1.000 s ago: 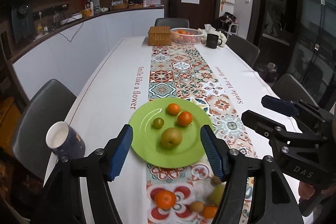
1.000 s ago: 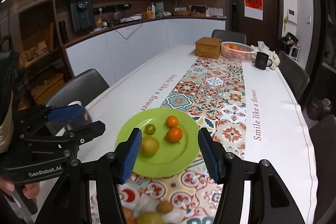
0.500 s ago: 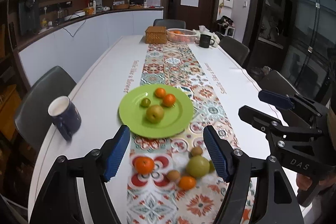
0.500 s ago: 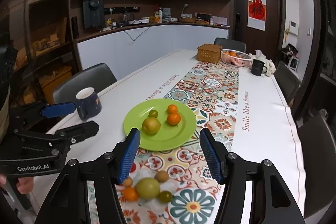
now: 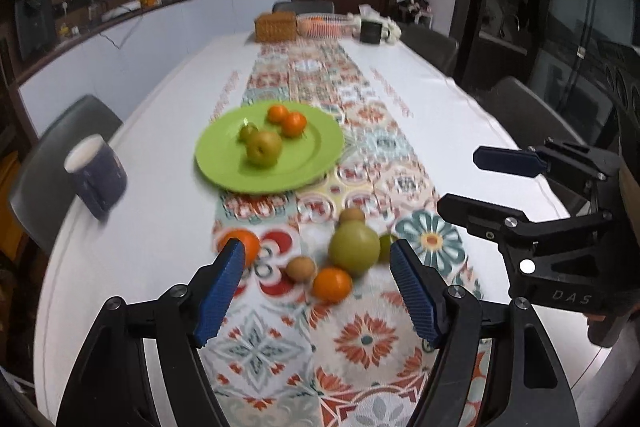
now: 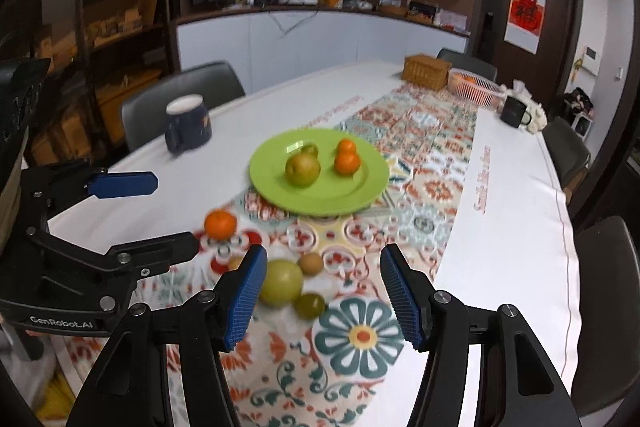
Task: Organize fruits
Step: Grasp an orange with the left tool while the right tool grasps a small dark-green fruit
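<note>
Blue pads, left jaws: my left gripper (image 5: 314,291) stands apart with nothing clamped; it widened a little over the last second and has now settled.
Right jaws: my right gripper (image 6: 322,293) is also apart and empty.
Framing change: a second ago both cameras were filled by the green plate (image 5: 320,163); now both have dropped back and down onto the loose fruit.
Loose fruit: the big green fruit (image 5: 354,247) sits between my left pads toward 1 o'clock, an orange (image 5: 332,283) and a brown kiwi (image 5: 301,268) just beside it, another orange (image 5: 245,243) at 10 o'clock behind the left pad.
Plate: at 12 o'clock beyond the cluster, already carrying four fruits.
Worktop edge: blue mug (image 5: 96,174) at 10 o'clock, well apart.
Meaning: I judge a pick from the runner comes next, plate as destination.
</note>
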`<state>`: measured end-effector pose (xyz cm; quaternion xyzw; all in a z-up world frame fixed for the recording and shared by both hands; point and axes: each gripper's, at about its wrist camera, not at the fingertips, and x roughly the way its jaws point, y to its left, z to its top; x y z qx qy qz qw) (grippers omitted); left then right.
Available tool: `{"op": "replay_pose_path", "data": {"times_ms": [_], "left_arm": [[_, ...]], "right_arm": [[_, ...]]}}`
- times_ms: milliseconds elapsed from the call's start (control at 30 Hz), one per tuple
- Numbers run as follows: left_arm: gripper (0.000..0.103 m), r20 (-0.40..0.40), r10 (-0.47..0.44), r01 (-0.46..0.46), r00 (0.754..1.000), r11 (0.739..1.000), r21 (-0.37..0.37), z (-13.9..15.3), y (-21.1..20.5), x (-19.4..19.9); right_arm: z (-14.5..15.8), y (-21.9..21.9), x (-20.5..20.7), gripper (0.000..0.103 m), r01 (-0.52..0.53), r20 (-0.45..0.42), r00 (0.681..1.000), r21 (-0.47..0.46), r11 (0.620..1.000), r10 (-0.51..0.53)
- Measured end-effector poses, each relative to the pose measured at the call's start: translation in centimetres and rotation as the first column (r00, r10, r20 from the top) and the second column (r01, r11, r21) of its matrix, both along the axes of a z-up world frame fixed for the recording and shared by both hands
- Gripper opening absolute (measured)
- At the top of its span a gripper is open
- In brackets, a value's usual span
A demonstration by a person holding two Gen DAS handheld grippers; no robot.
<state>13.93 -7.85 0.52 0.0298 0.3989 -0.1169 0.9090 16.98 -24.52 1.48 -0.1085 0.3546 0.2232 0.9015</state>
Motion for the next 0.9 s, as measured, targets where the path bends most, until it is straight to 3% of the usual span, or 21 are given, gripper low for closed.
{"op": "replay_pose_path", "data": {"times_ms": [400,900], "left_arm": [[0.073,-0.117,-0.014,0.017,0.993,1.000,0.018,-5.2,-1.2,1.6],[0.050,-0.203,-0.053,0.047,0.978,0.998,-0.036,-8.6,-1.0,3.6]], "right_arm": [[-5.8,0.0,1.3,0.060,-0.079,-0.155,0.986,-0.065,0.995,0.068],[-9.7,1.7,3.5,0.058,-0.163,-0.233,0.964,-0.121,0.979,0.131]]}}
